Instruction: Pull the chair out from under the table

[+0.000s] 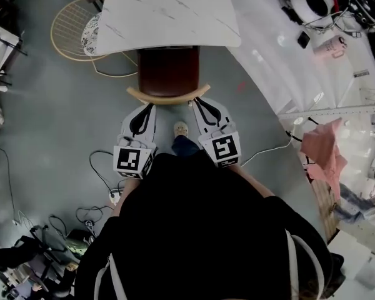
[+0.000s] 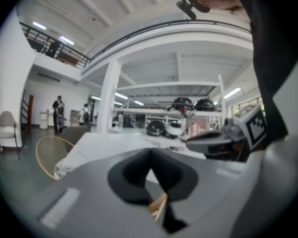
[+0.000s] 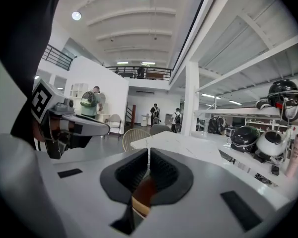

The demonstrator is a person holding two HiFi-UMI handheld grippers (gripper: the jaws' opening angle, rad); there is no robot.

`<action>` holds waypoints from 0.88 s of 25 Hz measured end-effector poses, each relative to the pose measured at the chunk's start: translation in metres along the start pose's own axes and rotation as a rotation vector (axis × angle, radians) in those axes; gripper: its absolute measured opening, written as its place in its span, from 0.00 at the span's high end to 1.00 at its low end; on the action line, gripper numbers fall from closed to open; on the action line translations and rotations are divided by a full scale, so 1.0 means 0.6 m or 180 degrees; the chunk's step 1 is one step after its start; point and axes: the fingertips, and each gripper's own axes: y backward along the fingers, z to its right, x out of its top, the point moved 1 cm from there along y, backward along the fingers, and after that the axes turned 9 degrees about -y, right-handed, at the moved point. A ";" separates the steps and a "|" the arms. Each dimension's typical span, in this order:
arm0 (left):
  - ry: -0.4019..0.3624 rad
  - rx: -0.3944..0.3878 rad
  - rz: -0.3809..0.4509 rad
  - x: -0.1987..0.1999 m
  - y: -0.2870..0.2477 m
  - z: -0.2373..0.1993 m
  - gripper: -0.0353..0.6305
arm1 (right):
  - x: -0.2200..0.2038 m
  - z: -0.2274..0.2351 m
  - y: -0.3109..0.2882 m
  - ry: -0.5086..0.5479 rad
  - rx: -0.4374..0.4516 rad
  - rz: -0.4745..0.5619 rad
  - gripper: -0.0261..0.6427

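Chair point(image 1: 169, 70) sits tucked under the white marble worktop point(image 1: 169, 11) at top centre of the head view. Only the dark seat and the curved wooden back rail point(image 1: 169, 97) stick out. Left claw point(image 1: 151, 105) and right claw point(image 1: 196, 100) are at the rail's two ends, w/ tips right by the wood; can't tell if they touch it. Both claws are pressed together and pinch nothing. In each gripper view the wood only shows thru the gap below the closed tips. Risks, as I judge them: pulling like this means no real hold, so the tips prob. slide off the rounded rail and the chair stays put. An uneven tug L vs R could twist the chair so a leg catches under the worktop. The person's foot point(image 1: 180, 129) is just behind the rail, so the chair could hit it. Cables point(image 1: 103, 167) on the floor at lower left are a trip risk when stepping back.
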 end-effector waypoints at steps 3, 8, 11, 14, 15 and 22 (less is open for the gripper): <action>0.0082 0.0025 -0.0214 -0.033 -0.035 -0.023 0.94 | -0.022 0.029 -0.040 0.0063 0.0128 -0.0179 0.92; -0.0108 0.0031 -0.0486 -0.080 -0.081 -0.039 0.94 | -0.058 0.070 -0.087 0.0076 0.0314 -0.0395 0.92; -0.0108 0.0024 -0.0597 -0.103 -0.100 -0.049 0.93 | -0.074 0.077 -0.107 0.0097 0.0425 -0.0482 0.92; -0.0032 0.0013 -0.0731 -0.130 -0.113 -0.057 0.93 | -0.096 0.082 -0.124 0.0093 0.0511 -0.0602 0.92; 0.0004 -0.0010 -0.0777 -0.140 -0.115 -0.058 0.93 | -0.105 0.081 -0.130 0.0093 0.0547 -0.0651 0.92; 0.0020 -0.0293 -0.1066 -0.203 -0.144 -0.069 0.91 | -0.176 0.086 -0.158 -0.0009 0.0799 -0.1039 0.92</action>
